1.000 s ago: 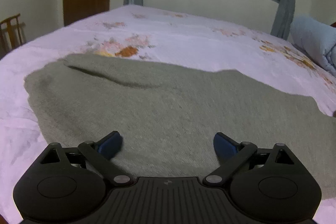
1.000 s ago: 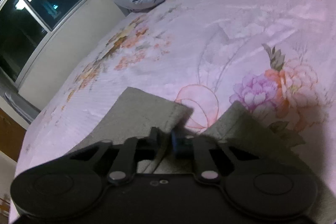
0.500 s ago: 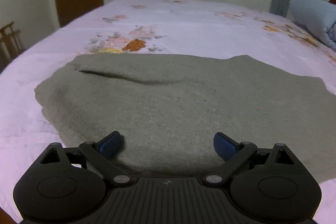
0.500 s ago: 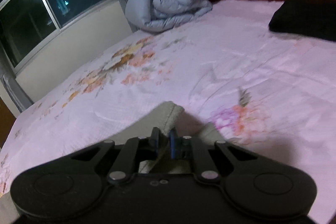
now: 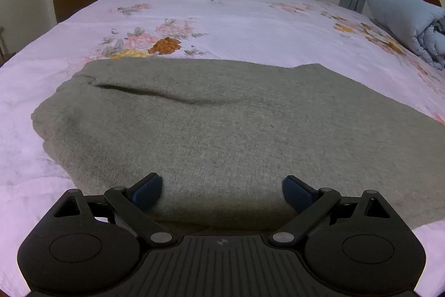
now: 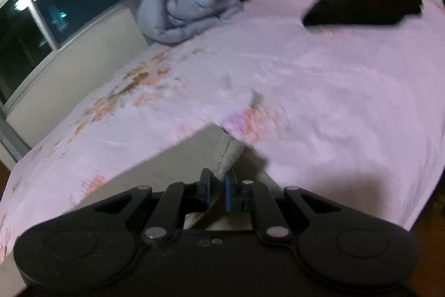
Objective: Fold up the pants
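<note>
I have the bed [image 5: 250, 18] filling both views, a pink sheet printed with flowers that runs back to the wall under a dark window [image 6: 41, 18]. A rolled pale-blue duvet [image 6: 189, 4] sits at the far corner by the curtain, and a flat black item [image 6: 364, 4] lies near the headboard; my right view is smeared, so I can't say what that item is.

The grey pants [image 5: 236, 124] lie spread across the near part of the bed, mostly flat, with one long shallow crease on the left half and the fabric running out of frame to the right.

My left gripper [image 5: 222, 189] hangs just over the near edge of the pants with its jaws spread wide and nothing between them; I can't tell whether its blue pads [image 5: 147, 189] touch the cloth.

My right gripper [image 6: 217, 189] is pinched tight on a folded edge of the pants [image 6: 211, 149], and that piece rises off the sheet and sticks out beyond the fingertips.
</note>
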A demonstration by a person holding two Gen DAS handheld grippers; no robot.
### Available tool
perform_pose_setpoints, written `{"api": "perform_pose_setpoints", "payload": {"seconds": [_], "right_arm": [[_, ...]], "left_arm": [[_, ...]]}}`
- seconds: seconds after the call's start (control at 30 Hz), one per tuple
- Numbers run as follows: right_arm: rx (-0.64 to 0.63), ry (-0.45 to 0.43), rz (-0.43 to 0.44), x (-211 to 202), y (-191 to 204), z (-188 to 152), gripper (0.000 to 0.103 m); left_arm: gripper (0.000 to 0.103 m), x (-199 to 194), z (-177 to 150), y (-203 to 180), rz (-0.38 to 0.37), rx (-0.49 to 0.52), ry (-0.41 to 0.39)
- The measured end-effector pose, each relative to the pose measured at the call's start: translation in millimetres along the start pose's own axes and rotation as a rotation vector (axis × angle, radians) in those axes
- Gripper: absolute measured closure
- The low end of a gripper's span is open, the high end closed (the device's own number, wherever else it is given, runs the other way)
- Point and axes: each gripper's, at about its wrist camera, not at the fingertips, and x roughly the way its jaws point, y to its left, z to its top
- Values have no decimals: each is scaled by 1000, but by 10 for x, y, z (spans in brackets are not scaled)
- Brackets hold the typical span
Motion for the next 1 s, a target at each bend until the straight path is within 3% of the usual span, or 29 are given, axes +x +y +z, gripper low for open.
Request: {"api": "perform_pose_setpoints", "payload": {"seconds": [0.23, 0.37, 0.43, 0.47, 0.5, 0.57, 0.73, 0.87, 1.0], "right_arm": [[24, -2, 6, 37, -97, -78, 102], [-8, 70, -23, 329, -142, -65, 102], [-12, 35, -29, 232, -138, -40, 92], [2, -9, -46, 94, -127, -40, 81], [25, -33, -40, -22, -125, -54, 81], [16, -51, 8, -230, -20, -138, 82], [80, 99, 266, -298, 439, -524, 81], [88, 226, 382, -190, 962, -1000, 77], [188, 324, 447, -100, 1180, -1298, 77]], "left_arm": [[8, -16, -20, -15, 3, 13, -2], [8, -67, -23, -28, 6, 2, -14], [8, -147, -56, -8, 1, -22, -44], [8, -183, -84, 5, 8, -35, -58], [8, -220, -122, 12, 34, -46, -73], [8, -290, -193, 25, 56, -73, -109], [8, -465, -440, 95, 87, -242, -143], [8, -551, -520, 121, 91, -234, -116], [8, -632, -631, 197, 104, -240, -116]]}}
